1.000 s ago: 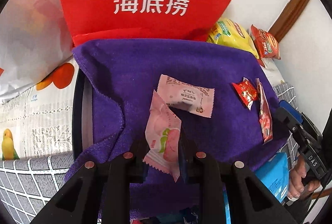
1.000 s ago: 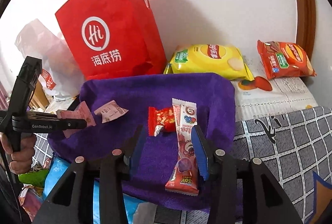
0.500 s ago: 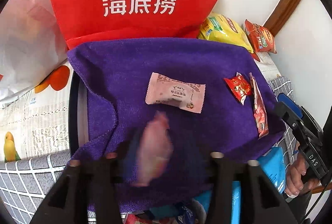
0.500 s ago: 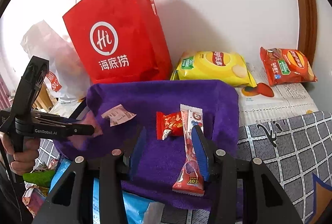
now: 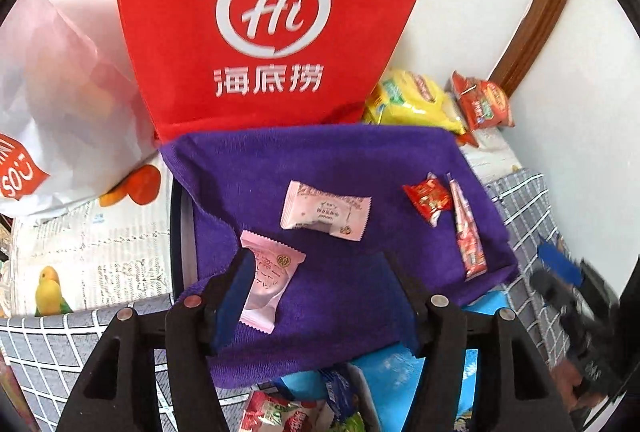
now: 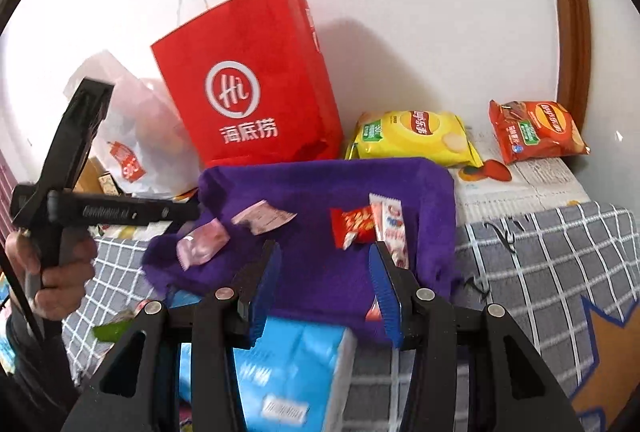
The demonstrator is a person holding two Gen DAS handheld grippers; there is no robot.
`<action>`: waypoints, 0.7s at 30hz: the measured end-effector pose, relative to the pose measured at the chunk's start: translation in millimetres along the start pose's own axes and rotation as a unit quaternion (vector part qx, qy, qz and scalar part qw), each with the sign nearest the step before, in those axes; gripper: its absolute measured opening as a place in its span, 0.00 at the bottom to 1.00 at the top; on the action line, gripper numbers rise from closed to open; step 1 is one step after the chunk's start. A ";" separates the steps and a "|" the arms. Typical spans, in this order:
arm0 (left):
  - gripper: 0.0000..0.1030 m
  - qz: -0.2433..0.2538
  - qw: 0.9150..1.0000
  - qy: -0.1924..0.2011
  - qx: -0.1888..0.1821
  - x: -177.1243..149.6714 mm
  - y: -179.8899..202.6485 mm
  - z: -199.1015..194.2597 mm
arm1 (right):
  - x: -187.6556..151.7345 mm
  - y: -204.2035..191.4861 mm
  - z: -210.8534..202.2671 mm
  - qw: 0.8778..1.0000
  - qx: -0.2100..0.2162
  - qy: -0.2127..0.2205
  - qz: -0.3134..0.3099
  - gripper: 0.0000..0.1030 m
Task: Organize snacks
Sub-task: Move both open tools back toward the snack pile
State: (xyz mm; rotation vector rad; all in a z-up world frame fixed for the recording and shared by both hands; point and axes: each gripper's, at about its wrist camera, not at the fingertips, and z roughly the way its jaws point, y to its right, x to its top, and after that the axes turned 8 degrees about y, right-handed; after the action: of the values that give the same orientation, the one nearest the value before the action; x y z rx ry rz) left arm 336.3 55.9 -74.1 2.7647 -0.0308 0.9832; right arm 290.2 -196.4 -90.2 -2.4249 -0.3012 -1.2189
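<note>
Snacks in small sealed wrappers are what we are sorting here, and the nearest, a pink packet (image 5: 267, 282), lies on the purple towel (image 5: 320, 160) against the inner face of our left gripper (image 5: 316, 296), whose jaws are opening with nothing pressed between the pads. We judge the packet light, soft and crinkly, its film likely slick, so we would pinch it across the flat crimped end rather than the puffed middle. Just beyond lies a second pink packet (image 5: 325, 210). Our right gripper (image 6: 324, 284) stands partly parted and empty, above the towel's near edge; a long stick packet (image 6: 390, 228) runs beside its right pad, and a red candy (image 6: 354, 226) touches that stick. The yellow chip bag (image 6: 412, 136) behind would crush easily.
</note>
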 end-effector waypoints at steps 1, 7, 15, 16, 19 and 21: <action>0.60 0.000 1.000 0.003 -0.002 1.2 1.1 -3.6 | -2.4 -2.4 -3.4 1.000 0.001 -0.005 0.002 0.45; 0.61 -0.001 1.000 0.025 -0.015 5.8 4.7 -32.2 | -28.1 -25.0 -33.3 0.999 0.007 -0.038 -0.001 0.45; 0.63 -0.001 0.998 0.052 -0.030 6.9 11.5 -63.0 | -69.9 -58.2 -54.9 0.995 0.048 -0.082 -0.004 0.52; 0.63 0.000 0.998 0.055 -0.031 6.9 12.1 -66.1 | -72.4 -60.3 -55.0 0.995 0.051 -0.084 -0.002 0.52; 0.63 0.008 0.997 0.061 -0.036 6.9 16.4 -73.9 | -83.6 -69.5 -51.0 0.992 0.062 -0.107 0.006 0.55; 0.63 0.013 0.997 0.065 -0.034 6.8 18.3 -78.4 | -89.1 -74.9 -47.2 0.991 0.057 -0.118 0.001 0.55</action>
State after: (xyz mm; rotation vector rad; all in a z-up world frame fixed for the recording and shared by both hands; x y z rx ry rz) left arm 291.1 54.1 -7.1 2.6391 -0.0791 1.1442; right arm 176.0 -151.5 -117.1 -2.4693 -0.4242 -0.8887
